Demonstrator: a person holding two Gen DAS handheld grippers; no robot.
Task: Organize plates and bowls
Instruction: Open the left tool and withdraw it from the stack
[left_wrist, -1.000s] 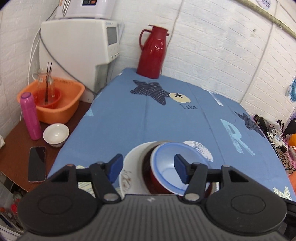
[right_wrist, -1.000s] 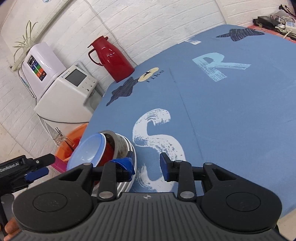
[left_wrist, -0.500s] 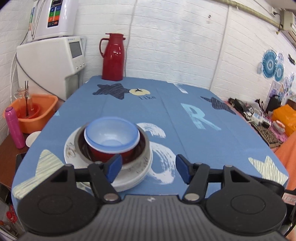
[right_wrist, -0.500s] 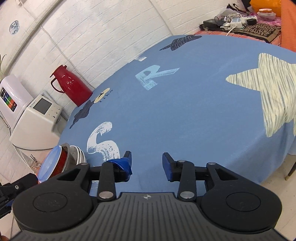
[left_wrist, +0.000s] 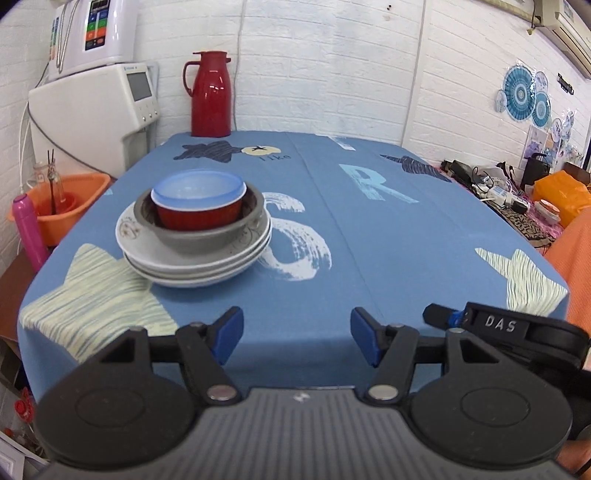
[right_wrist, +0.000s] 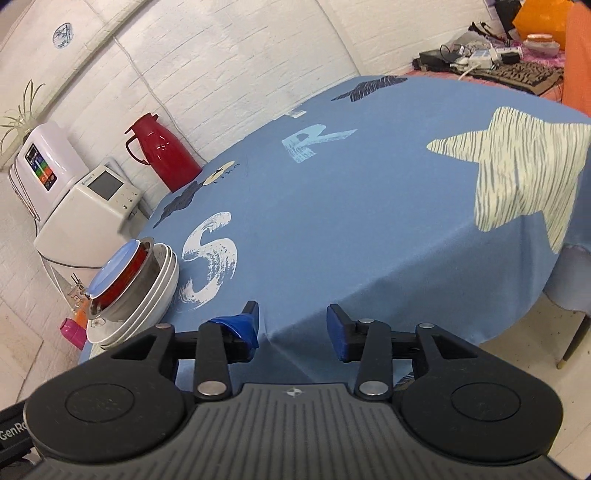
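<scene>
- Fingers (left_wrist: 229, 334) of the left gripper (left_wrist: 295, 332) are standing wide apart with nothing between them, hovering off the near edge of the desk (left_wrist: 369, 240); the right gripper (right_wrist: 293, 326) is also spread wide and empty, though a scrap of blue tape or padding is peeling off its left finger.
- Sitting at about 10 o'clock from the left gripper, well apart from it, is the stack: three white plates (left_wrist: 192, 264) at the bottom, a grey bowl (left_wrist: 207, 236) on them, a red bowl (left_wrist: 195, 218) nested inside that, and a pale blue bowl (left_wrist: 199, 188) on top. In the right wrist view the same stack is lying at about 9 o'clock.
- Judging by this, the stacking is looking finished and both grippers are standing clear.
- Risk: the stack is sitting near the desk's left edge, above an orange basin (left_wrist: 70, 206) and a pink bottle (left_wrist: 29, 229); a sideways nudge could be sending it over.
- Risk: the blue bowl is riding high in the red one, so a bump might be tipping it.
- Pose: the left gripper is pointing level across the desk; the right one is rolled, tilting its view, and is showing just right of the left gripper.
</scene>
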